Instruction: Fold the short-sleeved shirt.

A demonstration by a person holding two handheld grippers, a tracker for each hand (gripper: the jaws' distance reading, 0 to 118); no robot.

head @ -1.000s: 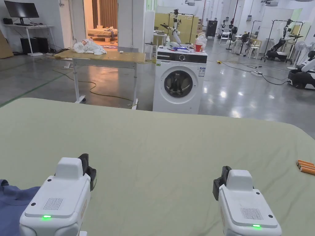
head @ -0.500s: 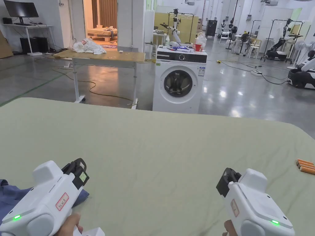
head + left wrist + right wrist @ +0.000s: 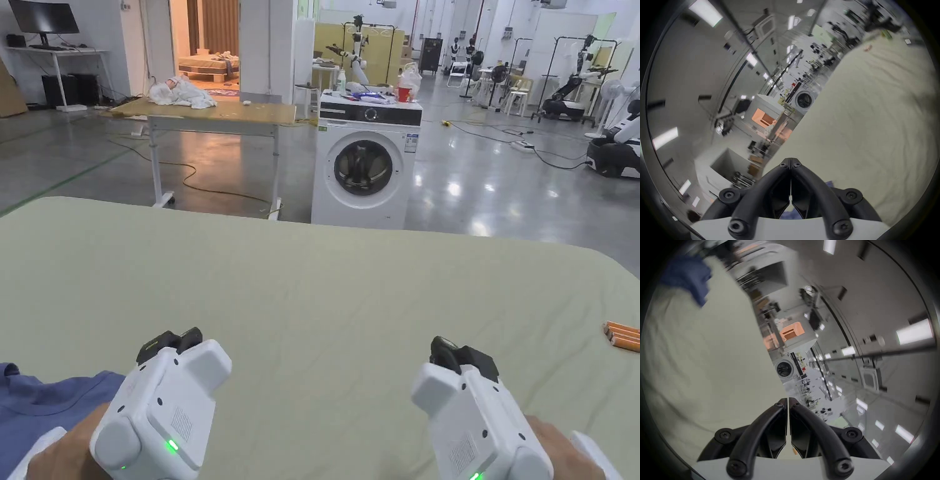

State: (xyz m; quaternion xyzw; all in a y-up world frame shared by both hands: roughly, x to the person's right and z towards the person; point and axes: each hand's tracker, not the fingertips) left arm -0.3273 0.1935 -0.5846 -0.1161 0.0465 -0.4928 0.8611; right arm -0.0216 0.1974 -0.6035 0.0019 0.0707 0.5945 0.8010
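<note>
Grippers hover over a green-covered table [image 3: 325, 281], left gripper [image 3: 170, 340] and right gripper [image 3: 453, 356] both closed on nothing. Blue shirt [image 3: 44, 406] lies bunched just left of the left fingers [image 3: 786, 164], well apart from the right fingers [image 3: 782, 403].

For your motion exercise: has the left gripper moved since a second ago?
Yes. The left gripper has rolled over, so its green light faces the person, and shifted right, baring more of the blue shirt on the green sheet.
</note>
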